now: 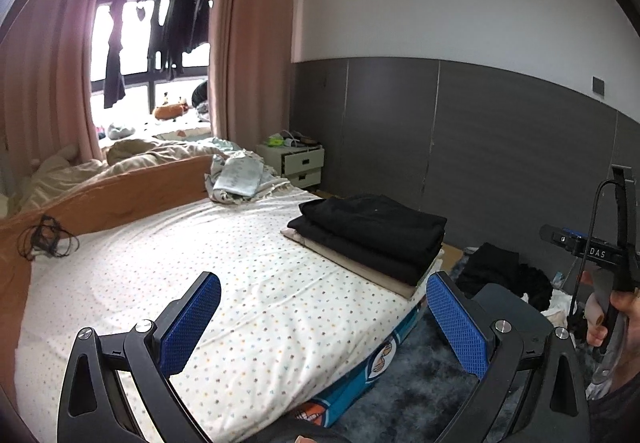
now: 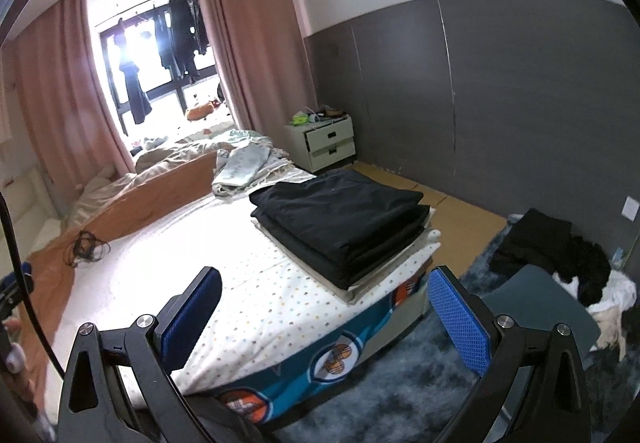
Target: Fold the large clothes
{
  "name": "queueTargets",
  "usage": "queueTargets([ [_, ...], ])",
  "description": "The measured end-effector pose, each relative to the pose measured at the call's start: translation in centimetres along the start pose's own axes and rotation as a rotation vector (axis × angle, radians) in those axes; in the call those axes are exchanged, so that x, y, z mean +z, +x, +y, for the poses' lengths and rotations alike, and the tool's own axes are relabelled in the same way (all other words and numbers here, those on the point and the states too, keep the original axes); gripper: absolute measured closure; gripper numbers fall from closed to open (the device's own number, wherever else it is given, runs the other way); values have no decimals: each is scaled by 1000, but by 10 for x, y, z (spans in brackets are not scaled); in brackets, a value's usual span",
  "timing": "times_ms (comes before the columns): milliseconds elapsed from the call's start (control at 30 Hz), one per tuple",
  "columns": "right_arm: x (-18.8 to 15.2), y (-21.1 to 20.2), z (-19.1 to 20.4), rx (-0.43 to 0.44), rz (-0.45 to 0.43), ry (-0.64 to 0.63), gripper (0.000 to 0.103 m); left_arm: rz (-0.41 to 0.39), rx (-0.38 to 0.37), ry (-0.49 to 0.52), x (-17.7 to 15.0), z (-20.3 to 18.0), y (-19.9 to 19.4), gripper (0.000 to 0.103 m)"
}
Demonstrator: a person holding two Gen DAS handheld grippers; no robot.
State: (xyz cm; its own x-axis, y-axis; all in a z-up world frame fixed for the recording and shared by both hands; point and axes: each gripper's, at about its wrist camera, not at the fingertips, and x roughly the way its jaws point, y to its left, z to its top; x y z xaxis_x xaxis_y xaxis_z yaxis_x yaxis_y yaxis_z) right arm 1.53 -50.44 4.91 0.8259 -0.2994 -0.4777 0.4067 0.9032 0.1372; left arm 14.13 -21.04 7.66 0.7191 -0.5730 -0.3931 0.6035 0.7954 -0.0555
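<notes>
A stack of folded clothes (image 1: 370,233) (image 2: 340,219), black pieces on a beige one, rests at the right corner of the bed (image 1: 240,275) (image 2: 248,283), which has a white dotted sheet. A heap of unfolded black and white clothes (image 1: 504,275) (image 2: 560,263) lies on the floor to the right. My left gripper (image 1: 324,319) hovers open over the bed's near edge, its blue pads holding nothing. My right gripper (image 2: 326,315) is open too, empty, above the bed's corner. The right gripper also appears from the side in the left wrist view, held by a hand (image 1: 616,307).
A crumpled light blue cloth (image 1: 240,175) (image 2: 244,167) lies at the far side of the bed. An orange blanket (image 1: 108,199) with a tangled black cord (image 1: 44,239) runs along the left. A white nightstand (image 1: 300,163) (image 2: 324,143) stands by the grey wall. A blue-grey rug (image 2: 400,395) covers the floor.
</notes>
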Motion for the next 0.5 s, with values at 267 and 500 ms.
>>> queueTargets([
  [267, -33, -33, 11, 47, -31, -63, 0, -33, 26, -20, -30, -5, -33, 0],
  [500, -56, -43, 19, 66, -24, -128, 0, -48, 57, -52, -59, -2, -52, 0],
])
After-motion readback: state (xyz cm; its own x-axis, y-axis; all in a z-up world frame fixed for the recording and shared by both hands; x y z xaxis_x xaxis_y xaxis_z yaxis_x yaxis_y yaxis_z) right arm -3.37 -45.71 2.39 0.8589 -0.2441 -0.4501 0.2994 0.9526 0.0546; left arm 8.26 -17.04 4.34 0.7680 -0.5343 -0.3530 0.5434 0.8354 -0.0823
